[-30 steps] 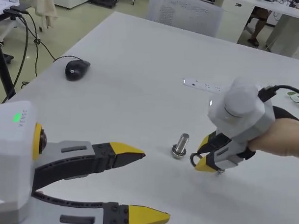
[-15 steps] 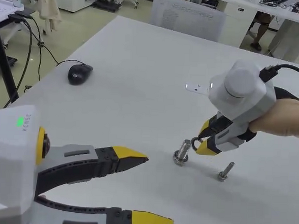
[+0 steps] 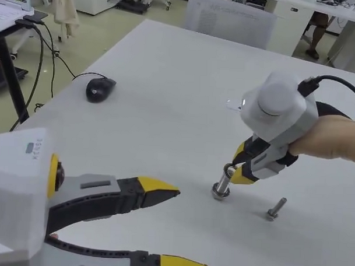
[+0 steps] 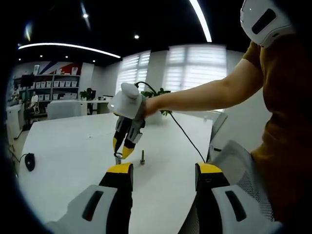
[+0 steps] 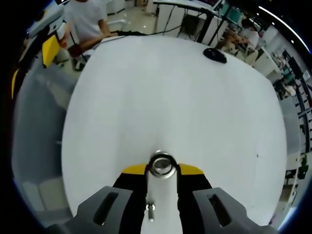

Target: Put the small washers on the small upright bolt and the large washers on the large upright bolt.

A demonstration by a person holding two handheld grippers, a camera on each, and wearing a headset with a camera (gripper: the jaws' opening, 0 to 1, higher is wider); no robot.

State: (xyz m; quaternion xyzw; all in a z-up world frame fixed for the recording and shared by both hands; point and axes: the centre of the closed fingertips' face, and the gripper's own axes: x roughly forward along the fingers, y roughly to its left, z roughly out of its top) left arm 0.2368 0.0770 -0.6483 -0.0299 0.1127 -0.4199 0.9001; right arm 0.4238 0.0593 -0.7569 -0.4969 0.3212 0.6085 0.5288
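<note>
Right tool [image 3: 237, 170]: jaws clenched on 1 washer [image 3: 229, 168], ring gripped by its edge between the yellow tips. In the right gripper view the washer [image 5: 162, 165] sits flat-on at the tips, hole open to the camera. Washer is at the top of the large bolt [image 3: 222, 184]; whether it is over the thread yet, cannot tell. Large bolt stands on the bench [image 3: 167, 97], head down. Small bolt [image 3: 276, 209] stands near it, on the side away from the left tool, apart. Left tool [image 3: 186, 229]: released, jaws wide apart, nothing between them, near the bench edge and well apart from the bolts. Mouse [image 3: 101, 88] far off on the bench.
</note>
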